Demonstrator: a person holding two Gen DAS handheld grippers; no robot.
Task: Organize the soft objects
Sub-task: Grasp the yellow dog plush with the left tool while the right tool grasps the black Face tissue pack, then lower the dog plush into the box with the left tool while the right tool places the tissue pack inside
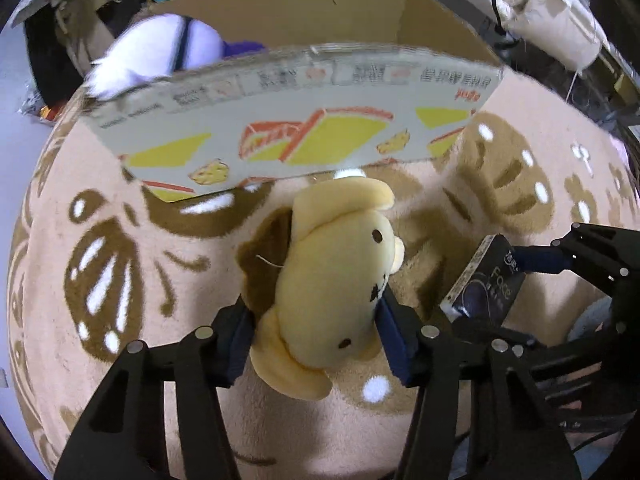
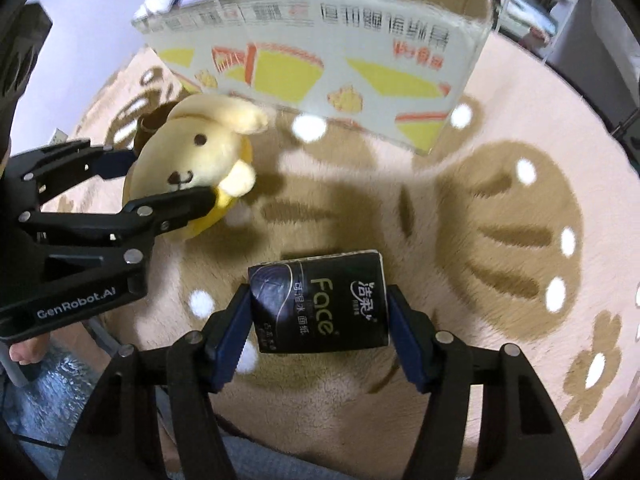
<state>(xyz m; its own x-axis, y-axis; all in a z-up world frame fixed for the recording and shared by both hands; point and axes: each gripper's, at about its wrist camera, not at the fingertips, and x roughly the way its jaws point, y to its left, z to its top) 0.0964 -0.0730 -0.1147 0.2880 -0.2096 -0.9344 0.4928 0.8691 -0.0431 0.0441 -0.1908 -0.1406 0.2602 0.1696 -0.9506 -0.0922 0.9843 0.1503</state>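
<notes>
The left gripper (image 1: 316, 320) had its fingers clamped on the yellow plush dog (image 1: 332, 276) above the rug (image 1: 120, 380), near the cardboard box (image 1: 280, 128). The right gripper (image 2: 318, 328) clamped the black tissue pack (image 2: 320, 304) beside it.

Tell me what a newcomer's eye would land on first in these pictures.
First, the yellow plush dog with a brown beret, clamped in the left gripper above the beige rug with brown paw prints. Next, the black tissue pack printed "Face", gripped by the right gripper. Beyond both stands the open cardboard box with yellow and orange printing, a white and purple plush already inside.
</notes>
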